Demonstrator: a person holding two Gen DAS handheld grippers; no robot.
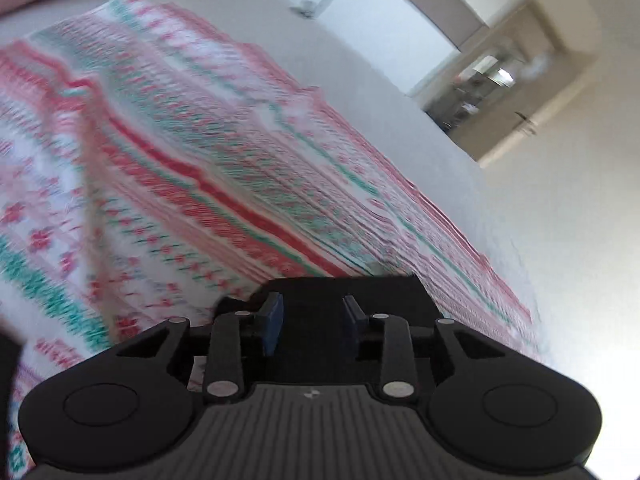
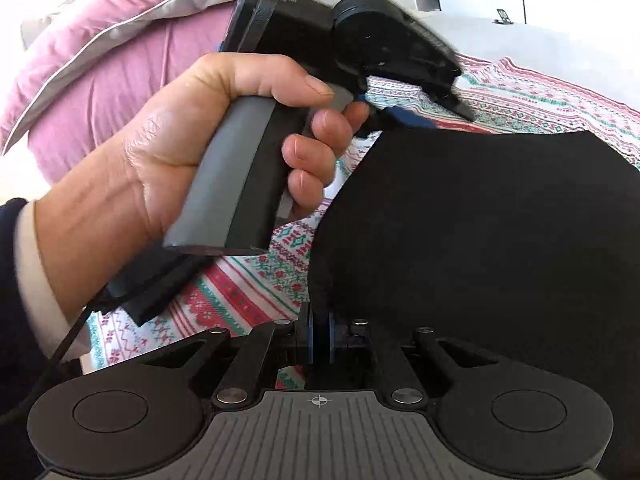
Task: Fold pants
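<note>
The black pants (image 2: 480, 240) lie on a red, green and white patterned blanket (image 2: 248, 292). My right gripper (image 2: 320, 338) is shut on the pants' near edge, the cloth pinched between its blue pads. A person's hand (image 2: 180, 132) holds my left gripper (image 2: 432, 110) at the pants' far edge. In the left wrist view my left gripper (image 1: 314, 316) has its jaws apart, and a flat piece of the black pants (image 1: 360, 284) lies between and beneath them, with neither pad pressing on it. The blanket (image 1: 180, 140) is blurred there.
A pink duvet (image 2: 120, 60) is bunched at the far left of the bed. White sheet (image 1: 440, 160) borders the blanket on the right. Beyond it are a wall and an open doorway (image 1: 500, 92). A dark sleeve with a white cuff (image 2: 28, 280) is at the left edge.
</note>
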